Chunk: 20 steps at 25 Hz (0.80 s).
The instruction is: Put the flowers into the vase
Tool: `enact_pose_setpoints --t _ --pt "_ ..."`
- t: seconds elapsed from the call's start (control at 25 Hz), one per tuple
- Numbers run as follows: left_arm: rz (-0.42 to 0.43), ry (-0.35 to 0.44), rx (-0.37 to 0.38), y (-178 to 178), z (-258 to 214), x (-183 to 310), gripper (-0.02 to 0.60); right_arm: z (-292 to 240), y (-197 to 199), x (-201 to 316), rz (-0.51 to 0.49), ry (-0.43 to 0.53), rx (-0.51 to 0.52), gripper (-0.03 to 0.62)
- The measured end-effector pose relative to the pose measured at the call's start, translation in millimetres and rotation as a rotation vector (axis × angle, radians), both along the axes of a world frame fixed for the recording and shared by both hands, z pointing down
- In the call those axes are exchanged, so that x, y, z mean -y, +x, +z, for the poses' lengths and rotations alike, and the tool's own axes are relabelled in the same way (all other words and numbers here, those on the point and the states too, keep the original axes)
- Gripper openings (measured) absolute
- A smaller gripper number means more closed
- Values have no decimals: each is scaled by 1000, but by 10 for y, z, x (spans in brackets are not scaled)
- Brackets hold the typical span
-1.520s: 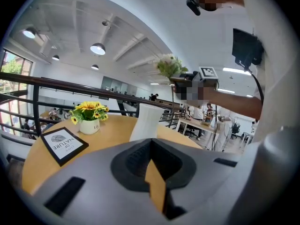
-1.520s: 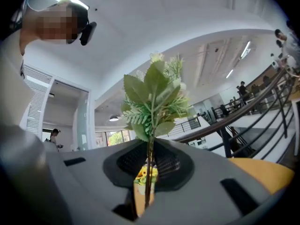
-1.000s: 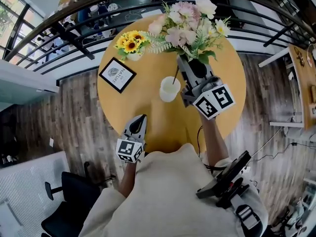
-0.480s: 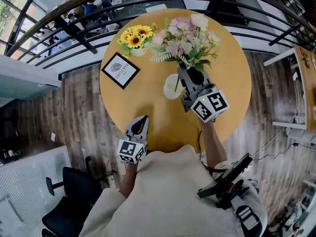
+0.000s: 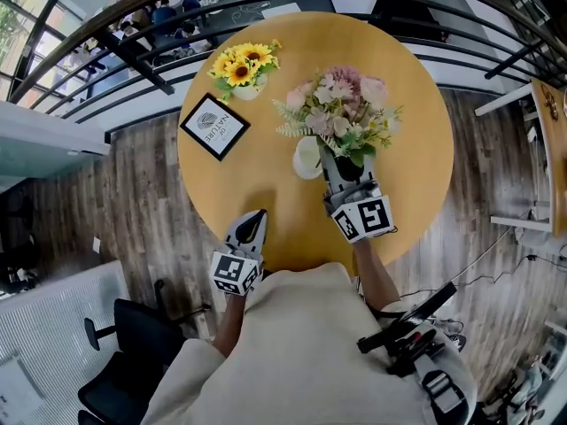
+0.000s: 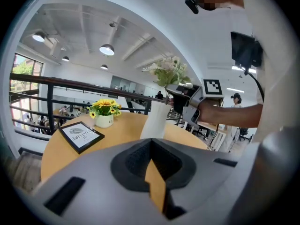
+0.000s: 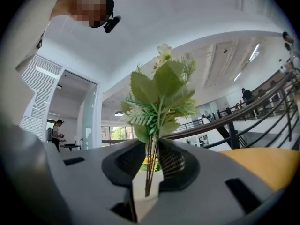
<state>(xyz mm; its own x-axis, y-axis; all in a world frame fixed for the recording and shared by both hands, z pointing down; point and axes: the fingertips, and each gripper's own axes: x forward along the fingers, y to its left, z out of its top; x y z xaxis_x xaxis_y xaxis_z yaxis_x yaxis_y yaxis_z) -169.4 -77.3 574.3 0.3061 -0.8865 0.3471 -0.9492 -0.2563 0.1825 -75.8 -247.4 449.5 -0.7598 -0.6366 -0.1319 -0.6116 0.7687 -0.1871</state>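
A bouquet (image 5: 341, 118) of pink and cream flowers with green leaves stands over the white vase (image 5: 304, 158) on the round yellow table (image 5: 416, 140). My right gripper (image 5: 339, 163) grips its stems (image 7: 151, 163) just above the vase's mouth, and its jaws are opening. In the left gripper view the bouquet (image 6: 168, 71) rises from the top of the vase (image 6: 153, 121), with the right gripper (image 6: 183, 92) beside it. My left gripper (image 5: 249, 226) rests at the table's near edge, shut (image 6: 151, 159) with nothing in it.
A small white pot of sunflowers (image 5: 241, 67) stands at the table's far left. A black-framed card (image 5: 213, 127) lies left of the vase. A dark railing (image 5: 106, 51) curves behind the table. A black chair (image 5: 124, 366) stands on the wooden floor at lower left.
My right gripper has come down with the bouquet, which now sits lower and partly covers the vase. The left gripper has stayed put.
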Motion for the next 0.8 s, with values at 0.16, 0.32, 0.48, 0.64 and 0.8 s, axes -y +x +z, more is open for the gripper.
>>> enact_pose_setpoints --t 0.16,0.32,0.48,0.64,0.8 --pt "4 -2 1 0 -5 26 6 141 13 -63 16 11 -75 72" --pt "11 1 1 40 4 34 6 320 -12 -159 5 5 -134 99" --pt "12 5 1 58 -5 37 6 392 -83 -248 -41 -8 -157 212" --pt "12 6 -1 69 -19 35 6 509 -158 -301 -58 -5 -226 301" --pt "13 10 0 64 -32 34 6 476 -227 -344 -40 90 -297 346"
